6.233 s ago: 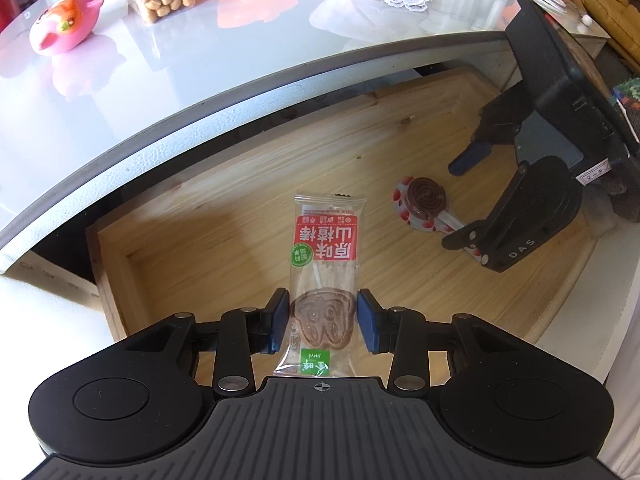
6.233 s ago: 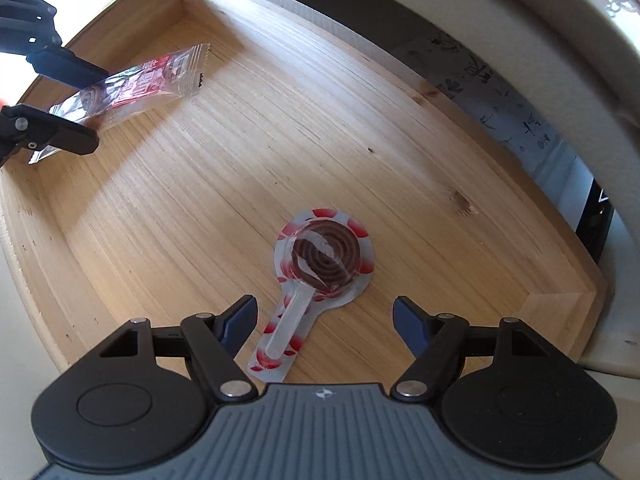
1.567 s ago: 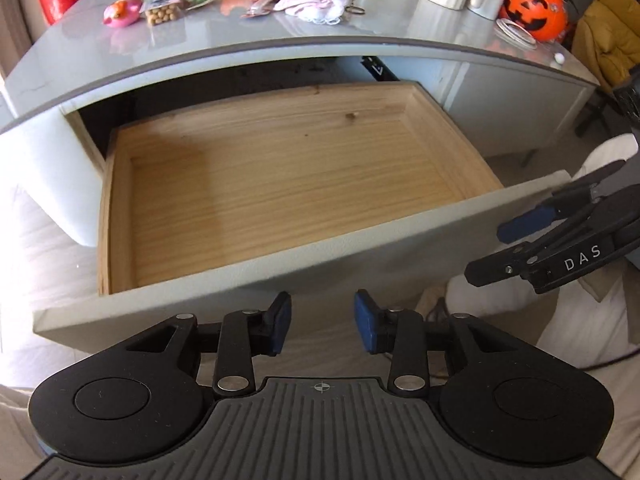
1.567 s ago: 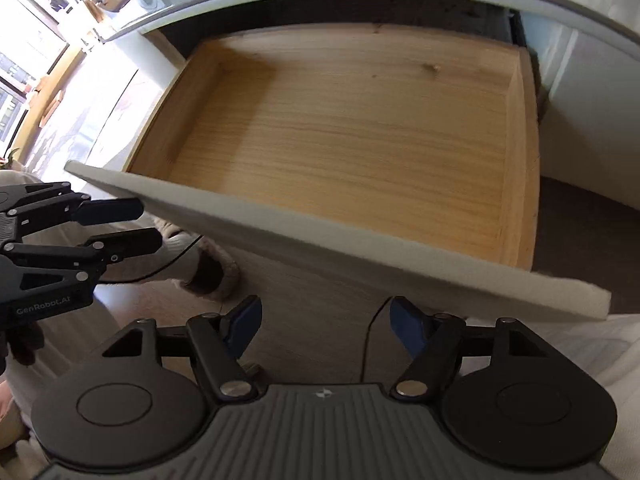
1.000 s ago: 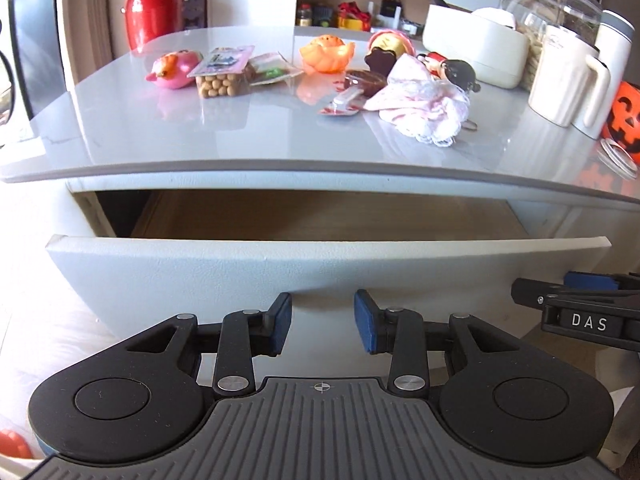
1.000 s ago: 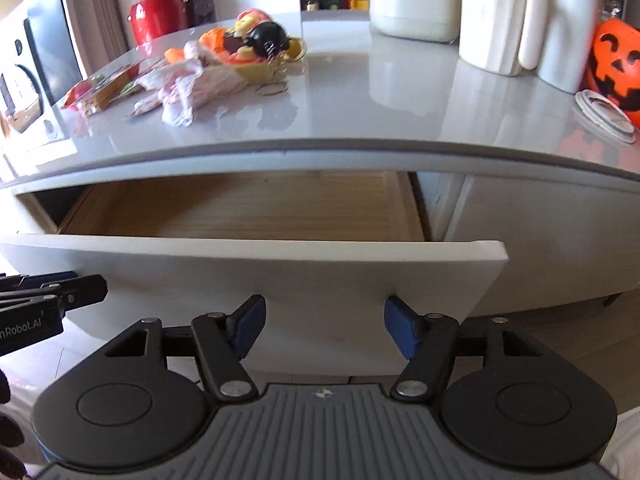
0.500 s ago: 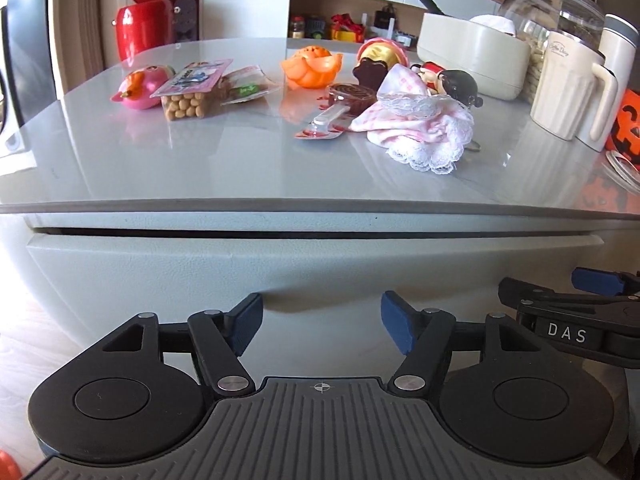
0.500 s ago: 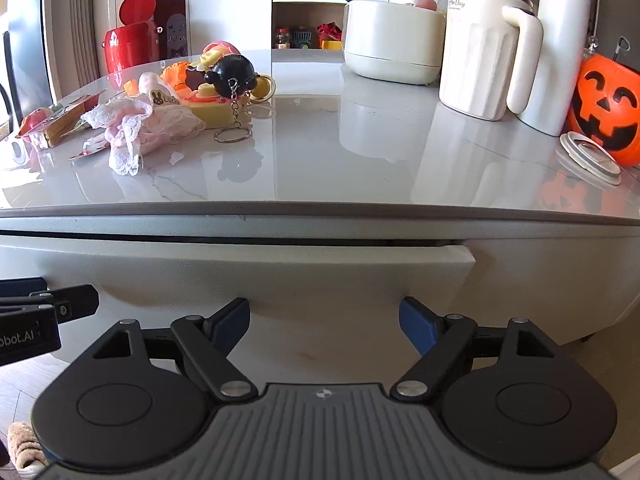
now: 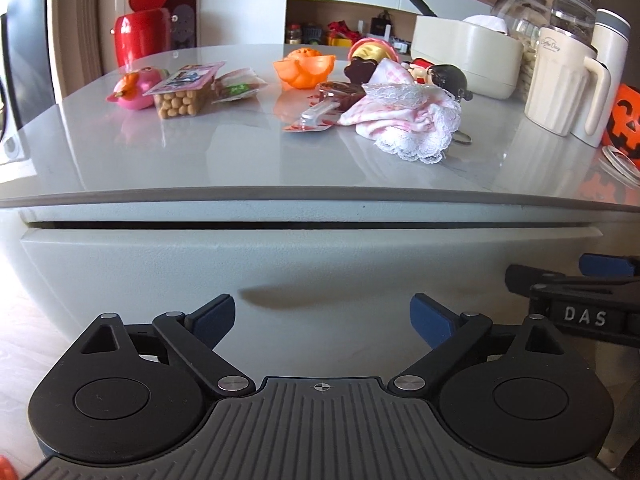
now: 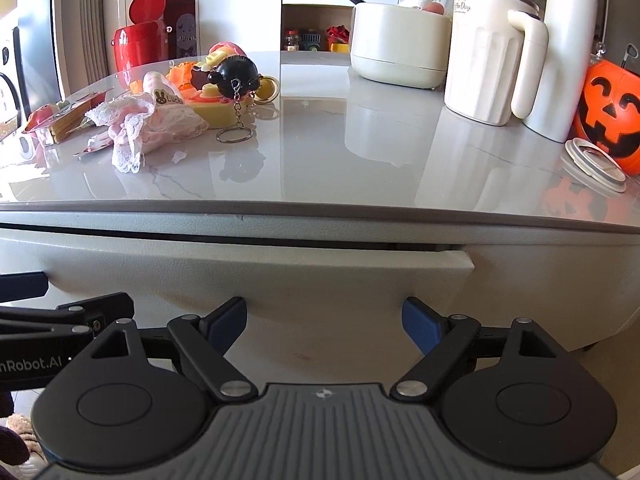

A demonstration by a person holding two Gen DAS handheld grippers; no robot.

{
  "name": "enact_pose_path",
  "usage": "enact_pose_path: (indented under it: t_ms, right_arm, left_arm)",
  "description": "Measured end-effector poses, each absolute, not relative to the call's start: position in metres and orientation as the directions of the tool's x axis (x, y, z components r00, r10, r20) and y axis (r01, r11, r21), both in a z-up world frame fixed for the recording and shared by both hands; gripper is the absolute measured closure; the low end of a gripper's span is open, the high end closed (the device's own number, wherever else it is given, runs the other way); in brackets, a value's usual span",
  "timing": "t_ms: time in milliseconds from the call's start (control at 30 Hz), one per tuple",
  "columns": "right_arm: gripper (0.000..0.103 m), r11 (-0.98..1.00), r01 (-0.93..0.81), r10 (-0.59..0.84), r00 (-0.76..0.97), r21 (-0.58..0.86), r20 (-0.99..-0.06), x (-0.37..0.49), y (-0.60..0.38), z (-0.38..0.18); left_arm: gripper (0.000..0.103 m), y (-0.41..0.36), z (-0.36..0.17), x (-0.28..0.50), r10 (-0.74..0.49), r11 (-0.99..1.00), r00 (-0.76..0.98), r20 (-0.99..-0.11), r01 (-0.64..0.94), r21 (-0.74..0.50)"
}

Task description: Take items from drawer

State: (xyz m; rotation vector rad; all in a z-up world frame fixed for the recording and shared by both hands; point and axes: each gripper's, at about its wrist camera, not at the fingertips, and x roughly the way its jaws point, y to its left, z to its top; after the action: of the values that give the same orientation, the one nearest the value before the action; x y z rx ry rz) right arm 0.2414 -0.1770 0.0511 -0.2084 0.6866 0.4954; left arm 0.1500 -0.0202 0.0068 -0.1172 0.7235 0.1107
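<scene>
The grey drawer front (image 9: 304,264) sits pushed in under the grey countertop (image 9: 192,160), with only a thin dark slit above it; its right end (image 10: 456,264) stands slightly proud. My left gripper (image 9: 322,318) is open and empty, close to the drawer front. My right gripper (image 10: 324,320) is open and empty too, facing the drawer's right half. On the counter lie the lollipop in its red-white wrapper (image 9: 320,110), the clear snack packet (image 9: 238,85), a box of round snacks (image 9: 180,92) and a pink lace cloth (image 9: 404,114). Each gripper shows at the edge of the other's view.
Further back on the counter stand an orange toy (image 9: 304,66), a black ball keychain (image 10: 234,74), a cream pot (image 10: 400,44), a white jug (image 10: 486,56), a tall white flask (image 10: 568,40) and an orange pumpkin bucket (image 10: 610,108). A red bin (image 9: 142,36) stands behind.
The drawer went from wide open and empty to nearly shut. Both grippers dropped to the level of its front, and their jaws widened over the last half second.
</scene>
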Motion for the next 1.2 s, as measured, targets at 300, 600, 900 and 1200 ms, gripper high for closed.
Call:
enact_pose_path:
  t_ms: [300, 600, 900, 1200]
  right_arm:
    - [0.000, 0.842, -0.510, 0.489, 0.579, 0.177, -0.652, 0.184, -0.218, 0.110]
    - [0.000, 0.837, -0.548, 0.456, 0.699, -0.003, -0.551, 0.080, -0.243, 0.081]
    - [0.000, 0.831, -0.556, 0.423, 0.668, -0.031, -0.612, 0.094, -0.220, 0.070]
    - [0.000, 0.828, -0.559, 0.423, 0.668, -0.037, -0.613, 0.091, -0.219, 0.065]
  left_arm:
    - [0.005, -0.004, 0.065, 0.056, 0.084, 0.985, 0.797, -0.598, -0.156, -0.070]
    - [0.005, -0.018, 0.050, -0.006, 0.124, 0.988, 0.819, -0.560, -0.157, -0.011]
    - [0.007, -0.011, 0.032, 0.004, 0.114, 0.986, 0.756, -0.645, -0.168, -0.022]
    - [0.007, -0.013, 0.029, 0.005, 0.114, 0.986, 0.749, -0.652, -0.163, -0.016]
